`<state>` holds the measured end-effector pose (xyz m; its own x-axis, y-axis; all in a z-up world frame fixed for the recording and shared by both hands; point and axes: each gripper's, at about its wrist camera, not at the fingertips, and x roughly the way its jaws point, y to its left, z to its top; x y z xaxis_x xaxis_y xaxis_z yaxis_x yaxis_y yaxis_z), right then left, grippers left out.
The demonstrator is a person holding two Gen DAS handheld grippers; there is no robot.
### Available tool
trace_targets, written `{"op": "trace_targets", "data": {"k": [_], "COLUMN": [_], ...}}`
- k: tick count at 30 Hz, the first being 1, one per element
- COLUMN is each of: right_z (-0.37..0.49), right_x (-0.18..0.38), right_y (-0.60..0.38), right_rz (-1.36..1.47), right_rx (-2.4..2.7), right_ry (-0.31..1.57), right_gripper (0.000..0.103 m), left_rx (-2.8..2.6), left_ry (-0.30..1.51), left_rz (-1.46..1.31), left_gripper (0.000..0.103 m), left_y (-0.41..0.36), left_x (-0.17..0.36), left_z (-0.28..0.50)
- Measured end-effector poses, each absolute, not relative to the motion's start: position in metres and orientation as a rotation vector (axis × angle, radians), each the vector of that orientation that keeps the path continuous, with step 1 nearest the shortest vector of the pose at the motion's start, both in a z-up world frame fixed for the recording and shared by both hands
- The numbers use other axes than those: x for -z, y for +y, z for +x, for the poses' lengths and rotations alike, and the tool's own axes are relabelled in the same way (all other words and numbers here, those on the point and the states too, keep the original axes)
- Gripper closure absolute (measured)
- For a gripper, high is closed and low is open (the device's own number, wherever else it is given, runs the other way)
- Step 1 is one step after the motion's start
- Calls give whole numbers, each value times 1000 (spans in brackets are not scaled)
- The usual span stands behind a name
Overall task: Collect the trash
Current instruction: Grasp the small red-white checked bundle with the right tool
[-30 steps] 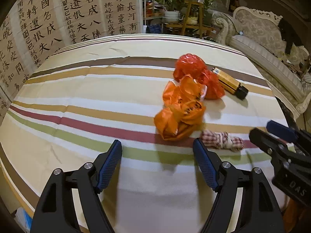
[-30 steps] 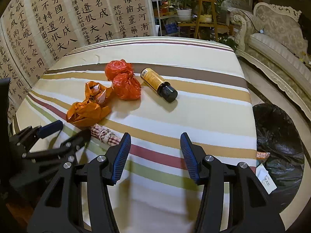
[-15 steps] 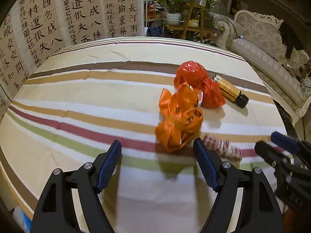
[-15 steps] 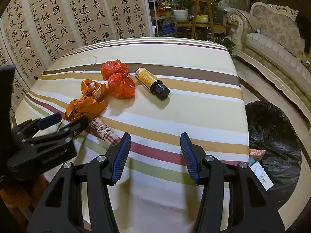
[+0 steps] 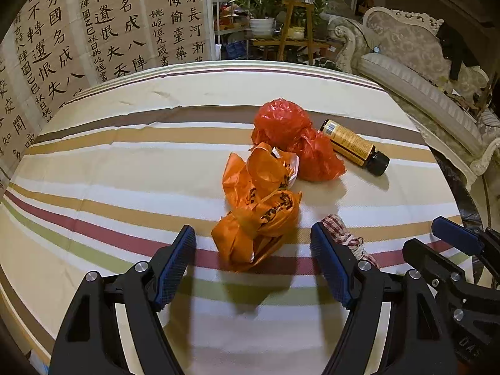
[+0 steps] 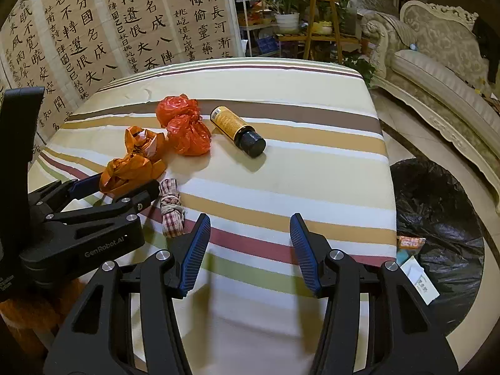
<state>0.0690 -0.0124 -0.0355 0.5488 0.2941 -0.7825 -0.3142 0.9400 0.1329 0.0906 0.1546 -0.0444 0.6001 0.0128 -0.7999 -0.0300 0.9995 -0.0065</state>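
While the orange bag (image 5: 257, 209) lay crumpled on the striped tabletop (image 5: 125, 162), the left gripper (image 5: 253, 262) hovered with jaws wide and empty; it looked light, soft and slippery, best pinched at its knotted middle; the right gripper (image 6: 248, 250) stood half-open, holding nothing

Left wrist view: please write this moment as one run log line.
stage: approach | left claw: open, framing orange bag, no contact | right claw: open, empty | on table: red bag, bottle, checked cloth bundle

Both wrist views look steeply down, close over the striped table (image 5: 125, 162) (left camera seemingly nearer), sharing its middle.
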Motion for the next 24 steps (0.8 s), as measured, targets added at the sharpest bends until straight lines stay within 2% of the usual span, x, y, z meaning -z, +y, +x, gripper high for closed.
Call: {"op": "trace_targets", "data": {"k": [18,20,23,24], "right_z": [71,71,70,70], "right_x": [39,41,41,41], "right_y": [39,43,45,45], "right_rz": [-88,-94,-115,-120], "right_rx": [-452,-456,-442,-442], "right_ry": [922,928,918,916], "right_gripper": [52,54,68,77], "left_rx": [-87,-82,-67,-62], "left_ry": [907,903,896,895], "left_rz": [-98,-100,-100,-99], "left_gripper": [29,29,29,29], "left_y": [203,204,201,200], "left_x": [35,34,32,31], "left_z": [61,61,60,60]}}
